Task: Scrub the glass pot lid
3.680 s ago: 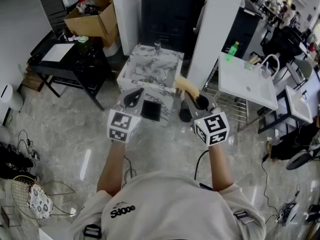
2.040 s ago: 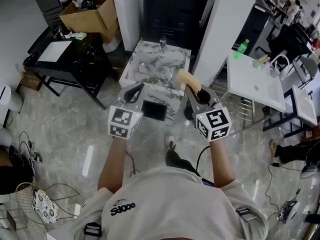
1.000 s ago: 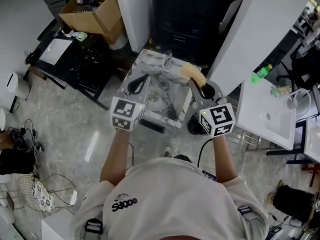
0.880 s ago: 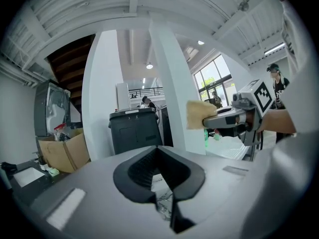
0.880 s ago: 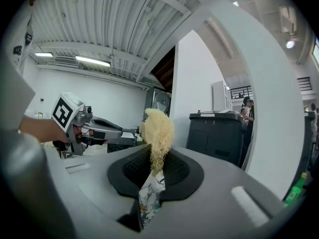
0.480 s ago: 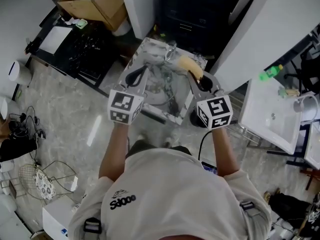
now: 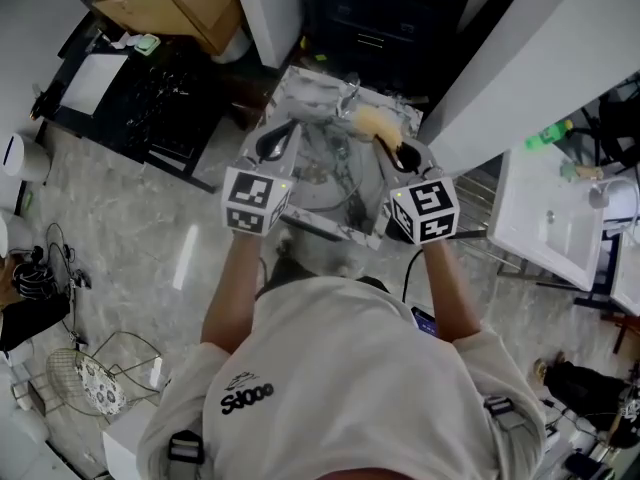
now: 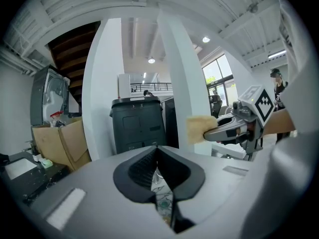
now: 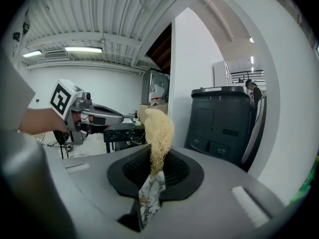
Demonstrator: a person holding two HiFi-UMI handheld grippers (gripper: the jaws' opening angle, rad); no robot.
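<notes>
In the head view both grippers hang over a marble sink [image 7: 300, 83]. My left gripper [image 7: 283, 134] is shut with nothing between its jaws; in the left gripper view [image 8: 157, 157] only a thin slit shows marble below. My right gripper [image 7: 392, 148] is shut on a yellow sponge [image 7: 373, 121], which sticks up from the jaws in the right gripper view [image 9: 158, 129]. A round pale shape [image 7: 318, 176] lies in the basin; I cannot tell whether it is the glass pot lid. Each gripper view shows the other gripper level beside it.
A faucet [image 7: 350, 93] stands at the sink's far rim. Behind it are a dark cabinet [image 7: 380, 18] and white pillars. A black table [image 7: 130, 88] and a cardboard box [image 7: 170, 3] are at the left. White sinks [image 7: 545, 218] and a green bottle [image 7: 555, 133] are at the right.
The person has walked up to the marble sink. Both grippers, earlier short of it over the floor, now hang over the basin. The sponge has stayed in the right gripper.
</notes>
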